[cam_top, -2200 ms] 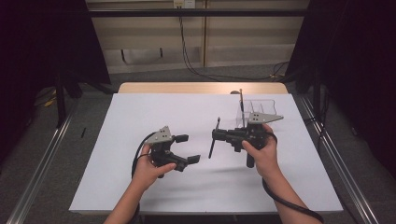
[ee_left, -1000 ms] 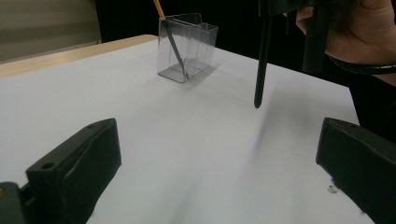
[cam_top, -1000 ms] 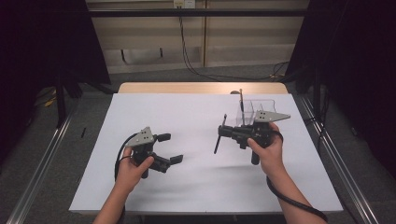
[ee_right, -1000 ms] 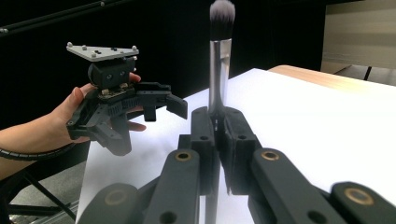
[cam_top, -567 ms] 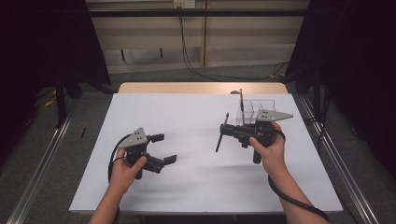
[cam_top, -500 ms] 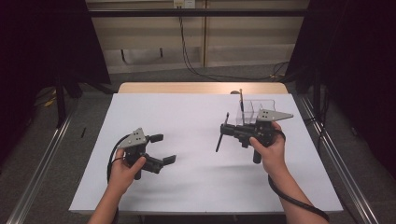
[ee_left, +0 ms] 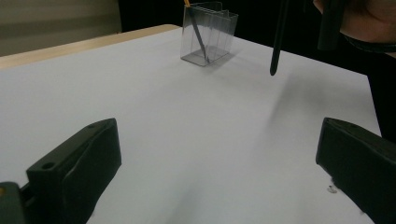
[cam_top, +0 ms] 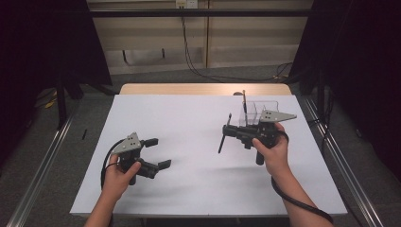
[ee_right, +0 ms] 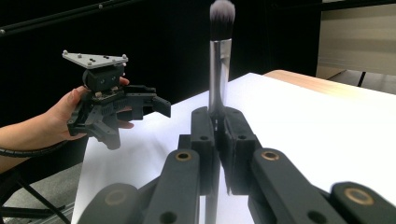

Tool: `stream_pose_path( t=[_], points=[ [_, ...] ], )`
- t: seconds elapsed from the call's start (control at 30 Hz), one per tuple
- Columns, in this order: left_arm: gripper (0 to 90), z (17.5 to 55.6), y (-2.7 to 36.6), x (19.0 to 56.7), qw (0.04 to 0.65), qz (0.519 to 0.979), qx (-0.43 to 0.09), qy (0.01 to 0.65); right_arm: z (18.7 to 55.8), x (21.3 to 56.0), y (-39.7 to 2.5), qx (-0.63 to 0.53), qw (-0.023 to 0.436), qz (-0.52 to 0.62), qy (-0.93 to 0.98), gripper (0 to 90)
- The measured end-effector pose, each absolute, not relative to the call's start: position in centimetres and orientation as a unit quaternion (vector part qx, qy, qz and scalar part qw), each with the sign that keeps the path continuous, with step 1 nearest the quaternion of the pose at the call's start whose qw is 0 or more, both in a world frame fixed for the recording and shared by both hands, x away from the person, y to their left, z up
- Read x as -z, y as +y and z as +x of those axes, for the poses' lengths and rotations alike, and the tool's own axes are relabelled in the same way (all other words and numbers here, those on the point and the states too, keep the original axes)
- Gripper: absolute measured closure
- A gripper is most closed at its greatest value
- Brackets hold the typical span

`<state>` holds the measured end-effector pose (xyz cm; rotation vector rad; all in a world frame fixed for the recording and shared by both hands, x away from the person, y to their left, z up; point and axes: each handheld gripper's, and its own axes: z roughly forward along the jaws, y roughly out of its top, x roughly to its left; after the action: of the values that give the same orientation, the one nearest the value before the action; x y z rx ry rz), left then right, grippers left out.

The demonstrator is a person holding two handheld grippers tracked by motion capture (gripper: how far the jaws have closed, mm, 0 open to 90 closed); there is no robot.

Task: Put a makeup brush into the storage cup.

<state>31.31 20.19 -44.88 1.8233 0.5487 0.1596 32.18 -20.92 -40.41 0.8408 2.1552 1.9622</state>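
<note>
Though clear of the table, brush [ee_right: 218, 70] between right gripper [ee_right: 217, 122] jaws (clamped).

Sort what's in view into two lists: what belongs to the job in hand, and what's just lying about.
Belongs to the job:
- makeup brush, clamped upright in the right gripper
- clear holder at the table's far right, one pencil standing in it
- left gripper, jaws open, holding nothing

Just lying about:
- white table
- black cables on the floor beyond the table
</note>
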Motion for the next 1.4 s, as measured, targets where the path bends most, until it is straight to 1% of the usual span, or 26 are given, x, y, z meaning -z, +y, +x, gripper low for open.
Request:
stream_pose_path(
  t=[1.03, 1.4],
  points=[
    [0.0, 30.2, 23.6, 45.1, 0.566, 0.775, -0.099, 0.263, 32.9, 40.3, -21.9, -0.644, 0.068, 0.285, 0.707, 85.0],
    [0.0, 29.7, 24.5, 45.2, 0.562, 0.775, -0.107, 0.268, 33.5, 39.7, -22.9, -0.636, 0.080, 0.289, 0.711, 85.0]
  ],
)
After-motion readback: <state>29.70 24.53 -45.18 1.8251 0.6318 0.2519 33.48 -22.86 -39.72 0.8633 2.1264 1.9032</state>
